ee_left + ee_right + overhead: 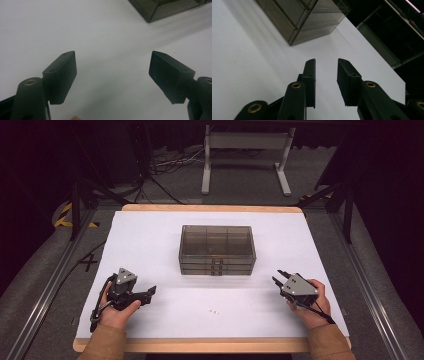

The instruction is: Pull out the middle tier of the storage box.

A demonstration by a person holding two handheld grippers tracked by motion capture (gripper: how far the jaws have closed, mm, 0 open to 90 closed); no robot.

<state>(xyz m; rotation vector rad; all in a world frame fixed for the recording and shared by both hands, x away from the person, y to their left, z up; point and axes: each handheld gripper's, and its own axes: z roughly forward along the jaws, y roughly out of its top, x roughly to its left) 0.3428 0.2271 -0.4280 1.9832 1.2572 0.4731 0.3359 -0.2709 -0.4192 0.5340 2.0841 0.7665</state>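
A recording lab is showing itself here: a white-topped table (150, 235) with a wooden edge is sitting inside a dark metal frame (47, 287), cables (165, 167) are trailing over grey carpet beyond the fingers, and hazard tape (64, 215) is marking a frame foot at far left.

left gripper (145, 294): fingers wide apart, empty | right gripper (278, 276): fingers partly apart, empty

Beyond the tongs, past the far edge of the white-topped table (150, 227), grey carpet (240, 180) carries a white metal stand (246, 155) and loose cables (170, 165); the room behind is dark, with hazard-striped tape (65, 215) at left.
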